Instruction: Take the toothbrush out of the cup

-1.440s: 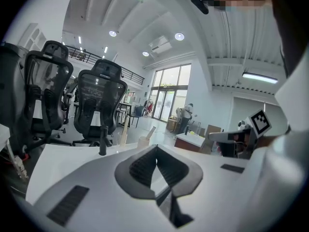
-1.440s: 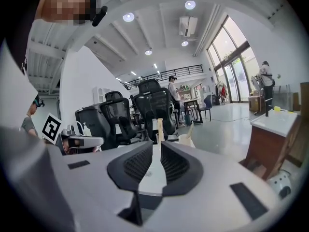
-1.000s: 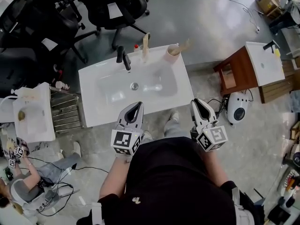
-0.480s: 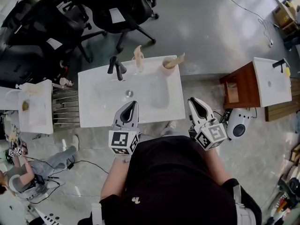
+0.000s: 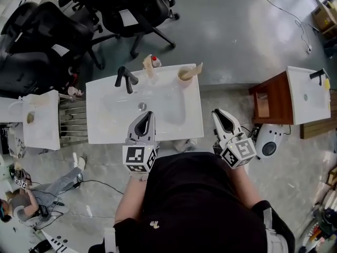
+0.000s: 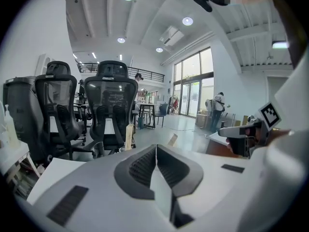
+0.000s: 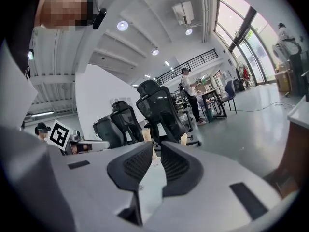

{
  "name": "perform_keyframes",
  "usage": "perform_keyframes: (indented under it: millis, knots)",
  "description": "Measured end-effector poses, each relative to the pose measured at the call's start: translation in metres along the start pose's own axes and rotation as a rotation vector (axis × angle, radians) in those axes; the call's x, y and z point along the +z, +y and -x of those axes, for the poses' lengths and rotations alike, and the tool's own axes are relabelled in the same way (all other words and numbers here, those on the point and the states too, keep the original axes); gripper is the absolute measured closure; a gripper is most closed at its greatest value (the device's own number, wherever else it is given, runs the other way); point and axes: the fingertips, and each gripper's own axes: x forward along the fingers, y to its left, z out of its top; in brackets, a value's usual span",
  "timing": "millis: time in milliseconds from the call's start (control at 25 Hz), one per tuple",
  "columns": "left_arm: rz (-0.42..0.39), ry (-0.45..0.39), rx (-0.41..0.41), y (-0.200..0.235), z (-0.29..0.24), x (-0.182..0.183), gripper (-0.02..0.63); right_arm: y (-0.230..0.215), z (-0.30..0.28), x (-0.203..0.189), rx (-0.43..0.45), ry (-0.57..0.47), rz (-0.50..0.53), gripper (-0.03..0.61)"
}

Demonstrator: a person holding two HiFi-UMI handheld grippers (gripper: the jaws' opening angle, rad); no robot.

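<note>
Grey plastic first, nearest me: the left gripper (image 5: 148, 115) hangs over the near rim of the white washbasin (image 5: 105, 128), its jaws pressed together on nothing. The right gripper (image 5: 217, 113) sits just beyond the basin's right edge, its jaws a narrow slit apart and likewise empty. Both point towards the far rim. I judge this to be an approach stance, with no grasp begun.

The bowl between the grippers and the target is bare, so the forward path is open. The cup (image 5: 184, 74) stands on the far rim, right of centre. The toothbrush (image 5: 197, 69) is in it, leaning out to the right, which I judge favours the right gripper. Left of the cup stand a second tan upright item (image 5: 148, 66) and the black tap (image 5: 125, 78), both near enough for a wide swing to knock them. Past the far rim is open floor, and the office chairs (image 5: 124, 7) are well apart.
</note>
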Motion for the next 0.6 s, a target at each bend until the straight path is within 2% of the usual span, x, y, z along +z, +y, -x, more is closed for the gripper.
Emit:
perform_keyframes:
  millis: [200, 600]
  knots:
    - [-0.008, 0.002, -0.02, 0.014, -0.016, 0.004, 0.589, -0.001, -0.002, 0.0, -0.045, -0.008, -0.006, 0.511]
    - [-0.006, 0.018, -0.109, 0.049, -0.058, 0.011, 0.588, 0.006, -0.013, 0.003, -0.187, -0.015, -0.009, 0.511]
